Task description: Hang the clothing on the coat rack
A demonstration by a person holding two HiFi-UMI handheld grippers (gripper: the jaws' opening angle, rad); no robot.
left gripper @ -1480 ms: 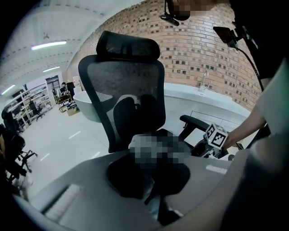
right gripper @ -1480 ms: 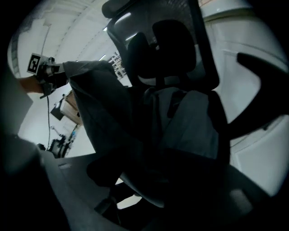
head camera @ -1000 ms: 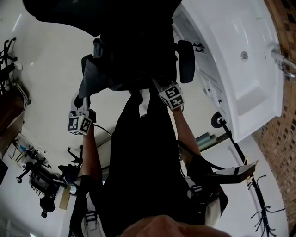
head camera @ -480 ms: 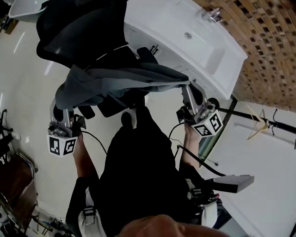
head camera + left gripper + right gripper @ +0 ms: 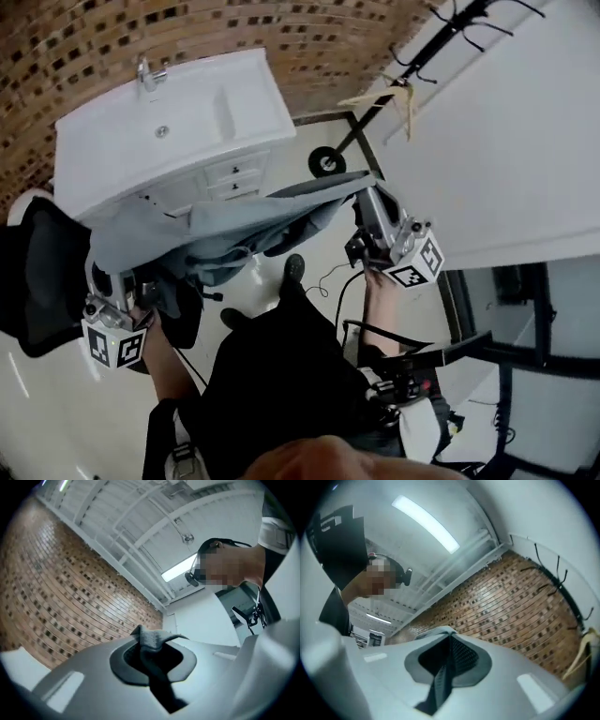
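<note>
Cloth is clamped tight in the left gripper (image 5: 103, 281), low beside the black chair (image 5: 37, 272). From there the grey garment (image 5: 225, 230), now lifted clear of the chair, hangs stretched in the air in front of the sink cabinet (image 5: 169, 122), and the right gripper (image 5: 370, 197) is likewise clenched on its edge. The view has swung round, and the coat rack (image 5: 445, 36) now lies ahead at upper right, so carrying the garment over looks next.

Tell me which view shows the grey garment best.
Head view: the grey garment is stretched between left tool and right tool, most of its span visible. Left and right gripper views each show only a pinched fold between shut jaws.
</note>
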